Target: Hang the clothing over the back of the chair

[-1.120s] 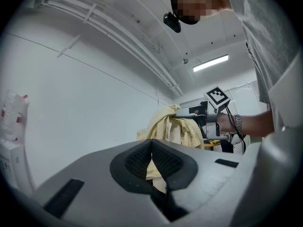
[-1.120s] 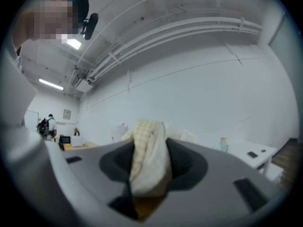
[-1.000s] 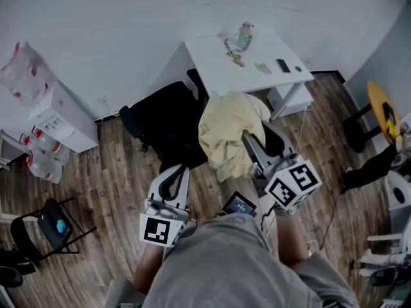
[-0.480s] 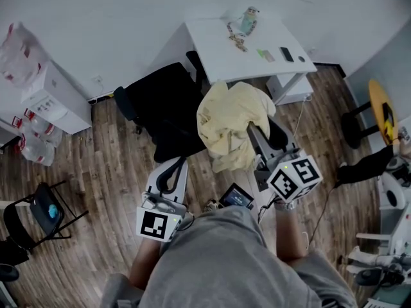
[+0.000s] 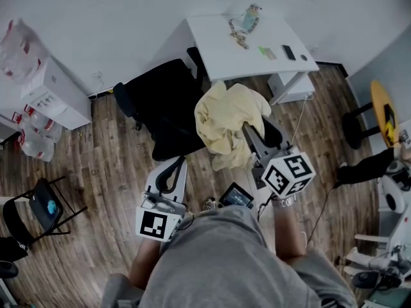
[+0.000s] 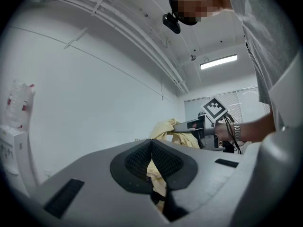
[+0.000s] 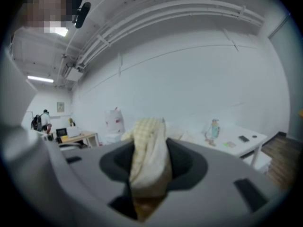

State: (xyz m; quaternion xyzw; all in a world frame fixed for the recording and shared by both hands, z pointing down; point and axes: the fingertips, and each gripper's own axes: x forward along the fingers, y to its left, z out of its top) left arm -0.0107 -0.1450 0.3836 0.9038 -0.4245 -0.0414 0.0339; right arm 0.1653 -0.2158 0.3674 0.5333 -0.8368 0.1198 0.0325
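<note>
Right claw (image 5: 248, 132) reaches up toward the middle of the frame, and its jaws are clamped on the yellow clothing (image 5: 226, 122). The right gripper view makes that plain: a thick fold of checked cloth (image 7: 147, 167) fills the space between the two pads of that claw (image 7: 150, 144).

The clothing itself sits as a bunched heap at centre frame, over the right edge of the black chair (image 5: 164, 108) and just below the white counter (image 5: 218, 53). From above it's hard to say whether it rests on the chair's back or hangs from the claw.

The left claw (image 5: 172, 171) is at lower left of centre, well apart from the cloth, pointing toward the chair. Its jaws are together, tips touching, with nothing gripped. In the left gripper view that claw (image 6: 151, 144) shows its pads meeting, and the yellow cloth (image 6: 163, 126) is seen beyond them, through the slit lower down.

On the counter at the top of the frame stand a bottle (image 5: 252, 17) and a dark phone (image 5: 288, 52). Wooden floor (image 5: 96, 165) lies all round the chair.
</note>
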